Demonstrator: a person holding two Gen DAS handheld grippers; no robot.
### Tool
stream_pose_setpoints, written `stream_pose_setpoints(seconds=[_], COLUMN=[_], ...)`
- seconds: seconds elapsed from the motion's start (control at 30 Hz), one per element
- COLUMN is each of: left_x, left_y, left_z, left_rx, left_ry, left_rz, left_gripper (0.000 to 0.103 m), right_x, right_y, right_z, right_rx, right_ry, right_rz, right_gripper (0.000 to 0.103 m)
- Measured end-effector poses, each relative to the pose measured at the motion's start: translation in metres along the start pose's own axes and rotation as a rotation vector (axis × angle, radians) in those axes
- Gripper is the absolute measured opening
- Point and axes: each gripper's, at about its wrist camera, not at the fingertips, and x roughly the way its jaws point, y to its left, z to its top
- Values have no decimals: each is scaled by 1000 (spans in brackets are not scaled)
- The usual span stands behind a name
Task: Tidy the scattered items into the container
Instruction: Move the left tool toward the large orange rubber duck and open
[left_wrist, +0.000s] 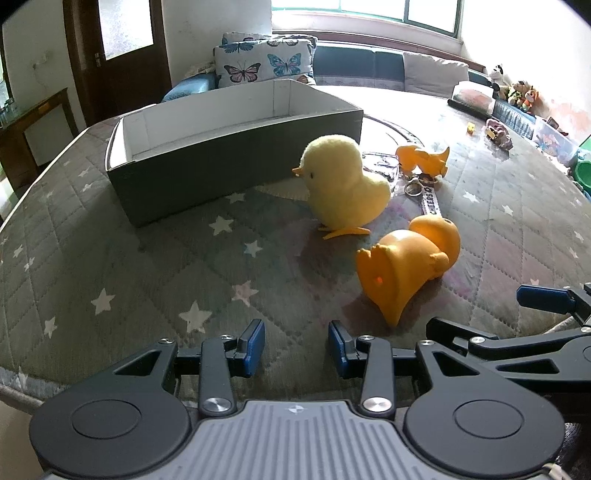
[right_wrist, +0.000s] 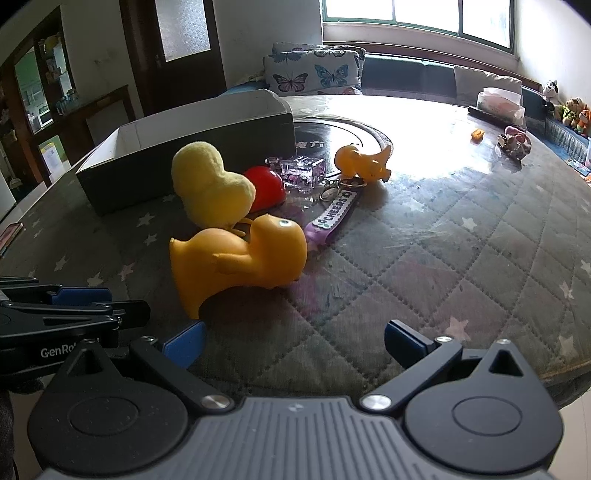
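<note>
**Toys beside the box, both tongs empty**

While the left tongs (left_wrist: 296, 347) hover low over the quilted desk (left_wrist: 110, 258) with their blue pads (left_wrist: 255, 345) slightly parted and gripping nothing, the right tongs (right_wrist: 293, 343) stand spread wide, also empty. The box (left_wrist: 207, 147) sits open at the back left. Just beside it stands a fluffy chick (left_wrist: 343, 184); a rubber duck (right_wrist: 236, 258) lies tipped over in front. A keyring strap (right_wrist: 334, 212), red ball (right_wrist: 267, 186) and small orange pig (right_wrist: 364, 162) lie nearby.

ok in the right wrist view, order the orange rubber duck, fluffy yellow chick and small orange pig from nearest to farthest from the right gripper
1. Orange rubber duck, on its side, front left.
2. Fluffy yellow chick, behind the duck.
3. Small orange pig, farthest, centre-right.
</note>
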Motion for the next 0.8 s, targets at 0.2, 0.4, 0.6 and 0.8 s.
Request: stream_pose_setpoints(seconds=[0.2,0.4,0.6,0.8], left_x=[4,8,11,14], left_y=[2,4,7,10], left_z=[5,9,13,16], left_rx=[4,6,8,12], left_ry=[7,16,24,26], left_rz=[1,-2,-5,-11], left_gripper=[40,40,40,40], right_x=[5,9,12,14], right_y=[1,1,2,5], right_z=[4,8,12,15], right_rx=[2,3,7,10], right_ry=[11,18,27,29], right_rz=[0,-1,-2,-7], right_gripper=[103,103,103,103])
